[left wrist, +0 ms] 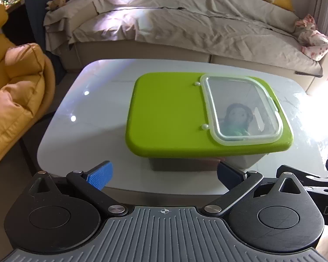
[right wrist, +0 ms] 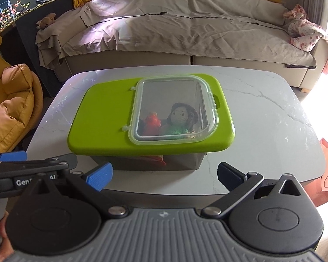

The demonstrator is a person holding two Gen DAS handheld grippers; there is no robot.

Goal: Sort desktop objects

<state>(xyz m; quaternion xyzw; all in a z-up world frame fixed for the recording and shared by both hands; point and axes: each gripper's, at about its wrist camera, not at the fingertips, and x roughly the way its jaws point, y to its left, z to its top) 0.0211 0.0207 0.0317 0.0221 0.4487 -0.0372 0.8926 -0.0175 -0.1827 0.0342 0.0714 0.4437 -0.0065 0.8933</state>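
A long beige sofa draped in a rumpled tan sheet (right wrist: 185,35) fills the back of the room, with a mustard-yellow cushioned armchair (left wrist: 15,100) off to one side. In front of the sofa stands the pale marble-look table with rounded corners (right wrist: 273,118), and on it, well in from the edges, sits the grey plastic storage box with a lime-green lid (right wrist: 102,131), also plain in the left wrist view (left wrist: 164,113). The clear plastic hatch set into that lid (right wrist: 175,109) lies closed flat, and through it I can see a crocheted doll with dark hair and a green dress (right wrist: 181,120) lying inside the box, touching a red soft toy (right wrist: 152,123) beside it. The left gripper with blue finger pads (left wrist: 164,175) hangs at the near table edge, spread wide apart with nothing between its fingers. The right gripper (right wrist: 164,175) does likewise, spread wide and empty, just short of the box.
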